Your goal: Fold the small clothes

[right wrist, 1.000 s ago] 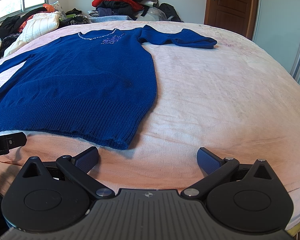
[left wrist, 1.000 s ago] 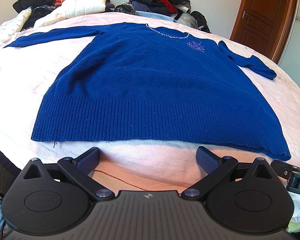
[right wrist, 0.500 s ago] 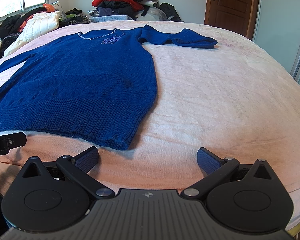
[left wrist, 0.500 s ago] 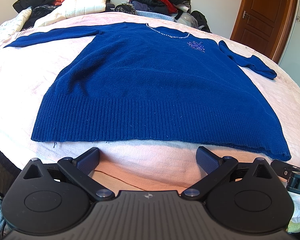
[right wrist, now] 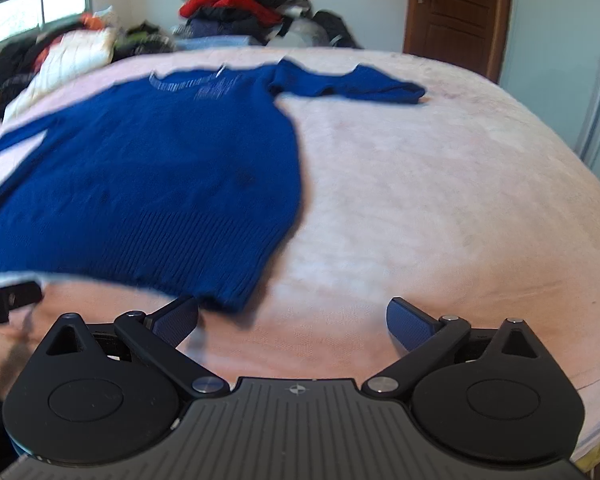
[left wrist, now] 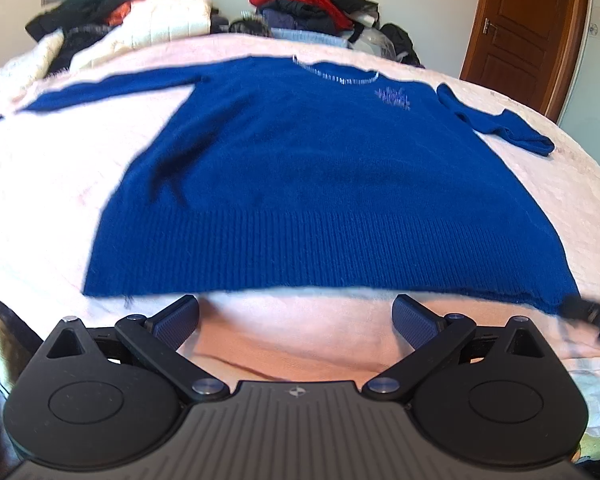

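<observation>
A dark blue knitted sweater (left wrist: 324, 184) was spread flat on the pale pink bedcover (left wrist: 52, 184), just beyond the wide-open left gripper (left wrist: 296, 314).

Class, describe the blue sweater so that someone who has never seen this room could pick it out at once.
Start at the big bed with the pale pink cover that fills the room. The sweater lies spread flat on it, sleeves out to the sides, its ribbed hem towards the near edge. Unlike the clothes heaped beyond the bed, it is laid out alone, deep blue, with a sparkly trim at the neckline.
</observation>
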### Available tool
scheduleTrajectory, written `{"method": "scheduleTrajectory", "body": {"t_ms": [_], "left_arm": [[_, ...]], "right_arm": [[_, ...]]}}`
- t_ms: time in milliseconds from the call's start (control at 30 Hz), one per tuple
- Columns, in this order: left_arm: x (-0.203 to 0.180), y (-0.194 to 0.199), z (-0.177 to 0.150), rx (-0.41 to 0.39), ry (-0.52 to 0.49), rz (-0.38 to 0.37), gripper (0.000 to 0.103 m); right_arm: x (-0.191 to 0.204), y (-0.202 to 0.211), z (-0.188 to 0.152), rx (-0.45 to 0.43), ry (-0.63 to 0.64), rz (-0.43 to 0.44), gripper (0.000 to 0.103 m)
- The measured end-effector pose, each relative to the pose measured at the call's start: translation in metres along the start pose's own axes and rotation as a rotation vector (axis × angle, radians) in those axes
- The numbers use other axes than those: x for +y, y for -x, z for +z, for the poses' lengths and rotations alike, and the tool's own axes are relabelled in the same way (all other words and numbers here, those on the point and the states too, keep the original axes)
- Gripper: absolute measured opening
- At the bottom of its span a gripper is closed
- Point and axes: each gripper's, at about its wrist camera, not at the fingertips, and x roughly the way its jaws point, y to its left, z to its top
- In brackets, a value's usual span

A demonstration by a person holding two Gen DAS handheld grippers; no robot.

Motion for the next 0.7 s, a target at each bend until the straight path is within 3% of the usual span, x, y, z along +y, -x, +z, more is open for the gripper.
{"method": "scheduleTrajectory", "body": {"t_ms": [133,233,367,533,600,700], "left_arm": [[0.008,0.021,0.025,-0.099,-0.012,-0.057,0.103],[0.017,0.024,0.058,-0.155,0.002,-0.062,0.103],[0.030,0.007,0.099,-0.222,0.070,0.009,0.103],[0.046,-0.025,0.125,-0.207,0.213,0.009,0.103],[0.045,-0.039,0.131,-0.186,0.232,0.008,0.103],[0.037,-0.058,0.135,-0.158,0.227,0.002,0.103]], "right_arm": [[-0.037,0.006,0.049,-0.164,-0.074,0.107,0.103],[-0.066,-0.005,0.091,-0.215,-0.138,0.092,0.103],[-0.097,-0.040,0.137,-0.205,-0.250,0.127,0.098],[-0.121,-0.102,0.183,-0.154,-0.303,0.136,0.095],[-0.129,-0.132,0.194,-0.096,-0.363,0.218,0.090],[-0.154,-0.176,0.205,-0.025,-0.598,0.403,0.089]]}}
